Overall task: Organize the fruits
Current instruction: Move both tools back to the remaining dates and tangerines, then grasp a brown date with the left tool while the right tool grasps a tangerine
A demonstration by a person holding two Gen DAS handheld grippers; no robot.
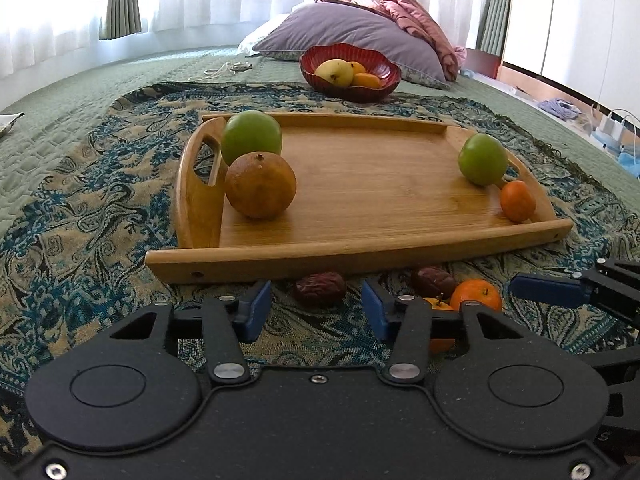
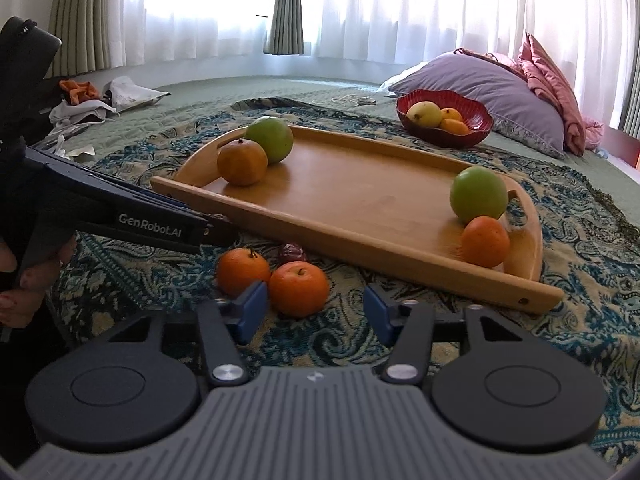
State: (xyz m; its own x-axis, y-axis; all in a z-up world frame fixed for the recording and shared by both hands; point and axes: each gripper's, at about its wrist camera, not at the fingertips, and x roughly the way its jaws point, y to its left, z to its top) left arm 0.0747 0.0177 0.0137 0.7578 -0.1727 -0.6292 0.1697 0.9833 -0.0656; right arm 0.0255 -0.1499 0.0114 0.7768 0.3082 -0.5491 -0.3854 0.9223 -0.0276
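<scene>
A wooden tray (image 1: 360, 248) (image 2: 360, 236) lies on a patterned cloth. It holds a green fruit (image 1: 251, 136) (image 2: 270, 138) and a brownish orange (image 1: 260, 185) (image 2: 242, 161) at its left end, and a green fruit (image 1: 482, 159) (image 2: 478, 194) and a small orange (image 1: 517, 201) (image 2: 485, 241) at its right end. My left gripper (image 1: 316, 314) is open, with a red date (image 1: 320, 288) just ahead of it. My right gripper (image 2: 316, 312) is open just in front of an orange (image 2: 298, 288). A second orange (image 2: 242, 270) and a date (image 2: 292, 254) lie beside it.
A red bowl (image 1: 384, 80) (image 2: 480, 124) with yellow and orange fruit stands beyond the tray, before a purple pillow (image 1: 360, 28) (image 2: 500, 92). Another date (image 1: 434, 280) and oranges (image 1: 476, 294) lie right of my left gripper. Clutter (image 2: 88, 100) lies at the bed's far left.
</scene>
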